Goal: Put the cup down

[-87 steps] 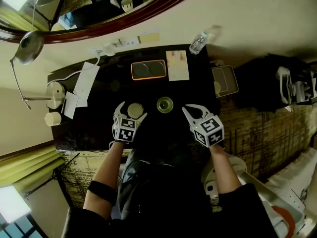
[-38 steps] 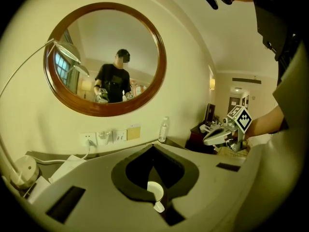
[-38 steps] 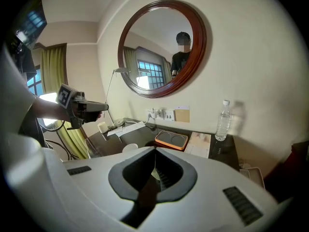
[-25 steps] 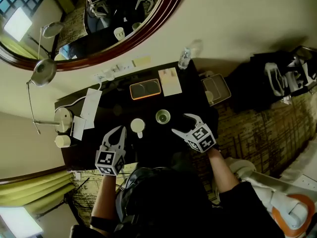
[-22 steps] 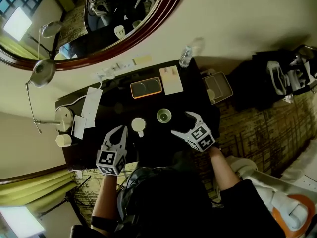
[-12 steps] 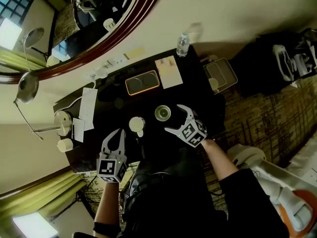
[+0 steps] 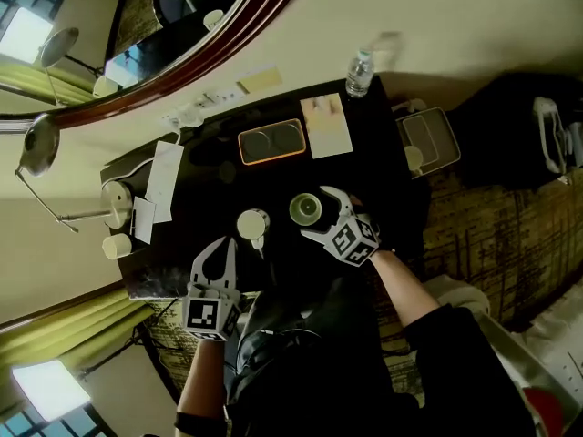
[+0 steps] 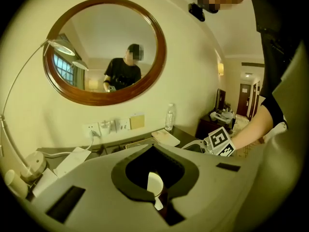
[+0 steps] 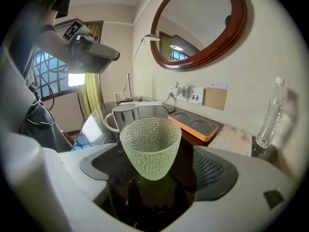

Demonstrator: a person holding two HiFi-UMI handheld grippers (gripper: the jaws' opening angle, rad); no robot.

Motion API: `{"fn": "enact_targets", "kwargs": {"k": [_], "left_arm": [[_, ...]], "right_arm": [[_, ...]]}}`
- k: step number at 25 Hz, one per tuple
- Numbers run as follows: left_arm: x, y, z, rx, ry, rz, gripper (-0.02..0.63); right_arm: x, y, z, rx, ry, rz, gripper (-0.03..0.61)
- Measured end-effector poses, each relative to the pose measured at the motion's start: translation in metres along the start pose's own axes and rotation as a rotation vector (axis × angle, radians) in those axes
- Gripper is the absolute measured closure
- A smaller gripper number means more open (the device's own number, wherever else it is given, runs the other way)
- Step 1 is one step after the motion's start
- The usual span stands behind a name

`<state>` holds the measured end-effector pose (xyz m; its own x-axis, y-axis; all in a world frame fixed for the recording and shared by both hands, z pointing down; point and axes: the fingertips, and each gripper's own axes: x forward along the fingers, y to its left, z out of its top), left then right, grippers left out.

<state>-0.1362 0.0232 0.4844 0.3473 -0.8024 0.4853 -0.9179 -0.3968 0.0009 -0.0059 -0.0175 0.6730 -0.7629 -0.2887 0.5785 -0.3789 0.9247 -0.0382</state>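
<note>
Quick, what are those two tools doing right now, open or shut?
Left tool: shut, empty.
Right tool: open, with the green dimpled glass cup standing between its jaws, not gripped.

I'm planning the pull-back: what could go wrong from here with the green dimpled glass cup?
The right gripper stands open around the green dimpled glass cup, which narrows to a small foot: a jaw clipping it on withdrawal might tip it. The white ceramic mug stands close beside it; a sideways swing could knock it.
</note>
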Motion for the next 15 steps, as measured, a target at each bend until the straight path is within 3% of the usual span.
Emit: {"fn": "enact_targets", "kwargs": {"k": [5, 7, 15], "left_arm": [[0.008, -0.006, 0.012, -0.056, -0.019, 0.059, 0.627], [0.01, -0.008, 0.012, -0.079, -0.018, 0.082, 0.627], [0.015, -0.01, -0.004, -0.09, 0.009, 0.102, 0.627]], "right_arm": [[0.02, 0.004, 0.005, -0.027, -0.038, 0.062, 0.118], [0.023, 0.006, 0.008, -0.051, -0.049, 0.074, 0.194], [0.026, 0.0, 0.013, -0.094, -0.072, 0.094, 0.198]]}}
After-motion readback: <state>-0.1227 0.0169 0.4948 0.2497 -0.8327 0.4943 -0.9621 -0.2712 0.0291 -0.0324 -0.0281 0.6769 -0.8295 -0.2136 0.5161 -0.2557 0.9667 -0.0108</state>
